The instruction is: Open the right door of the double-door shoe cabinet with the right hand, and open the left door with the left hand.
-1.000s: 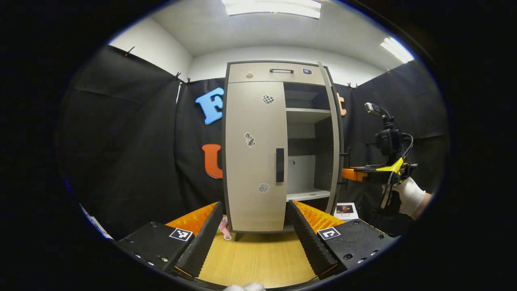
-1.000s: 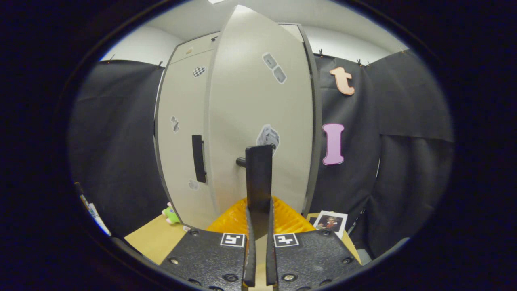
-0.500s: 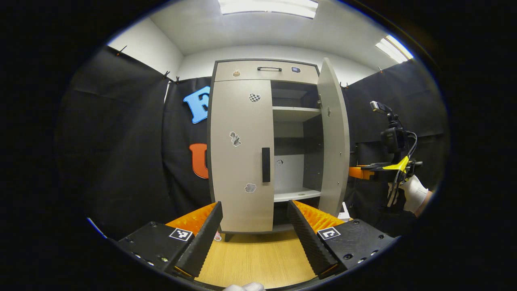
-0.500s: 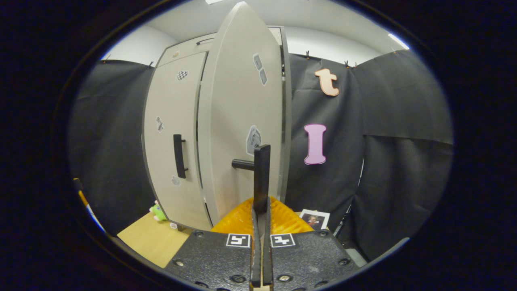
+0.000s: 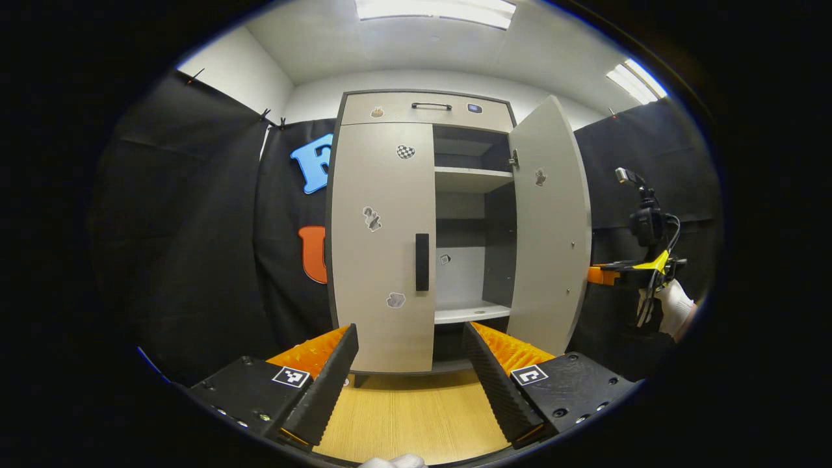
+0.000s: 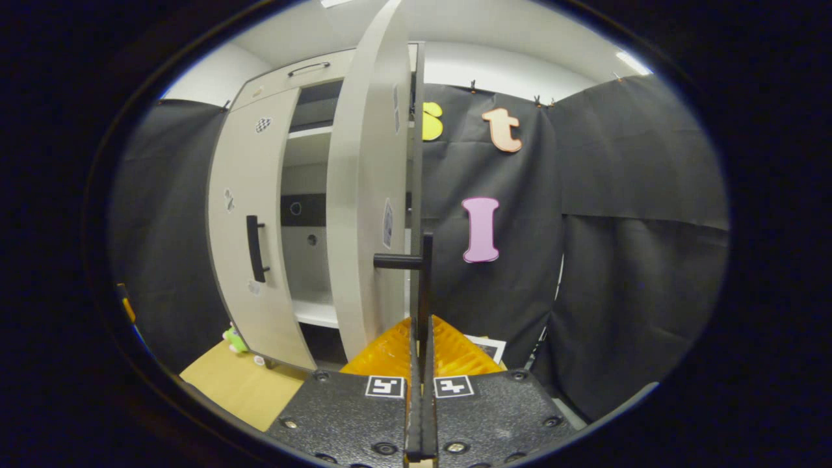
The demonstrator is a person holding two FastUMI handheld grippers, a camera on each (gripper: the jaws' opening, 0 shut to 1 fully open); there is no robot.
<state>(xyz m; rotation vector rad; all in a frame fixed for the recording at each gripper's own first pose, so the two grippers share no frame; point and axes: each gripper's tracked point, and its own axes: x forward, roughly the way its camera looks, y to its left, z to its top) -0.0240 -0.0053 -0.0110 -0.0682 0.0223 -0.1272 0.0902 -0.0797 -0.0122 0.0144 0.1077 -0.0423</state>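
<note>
The grey shoe cabinet [image 5: 426,110] stands ahead in the left gripper view. Its left door [image 5: 380,247] is closed, with a black vertical handle [image 5: 422,262] at its inner edge. The right door [image 5: 549,227] is swung wide open. My left gripper [image 5: 409,341] is open and hangs in front of the cabinet, well short of the left handle. In the right gripper view the right door [image 6: 367,195] shows nearly edge-on, and my right gripper [image 6: 421,325] is shut on its black handle [image 6: 424,273]. The right gripper [image 5: 595,275] also appears beyond the open door, held by a gloved hand [image 5: 673,305].
Bare shelves [image 5: 471,175] show inside the open half. The cabinet stands on a light wood surface [image 5: 409,416]. A small green toy [image 6: 233,338] lies by the cabinet's left foot, and a photo card [image 6: 484,344] lies at the right foot. Black cloth walls close in both sides.
The right door has swung further open, pulled by the right gripper, which stays shut on the handle. The left gripper has stayed open, with only a slight shift of view.
</note>
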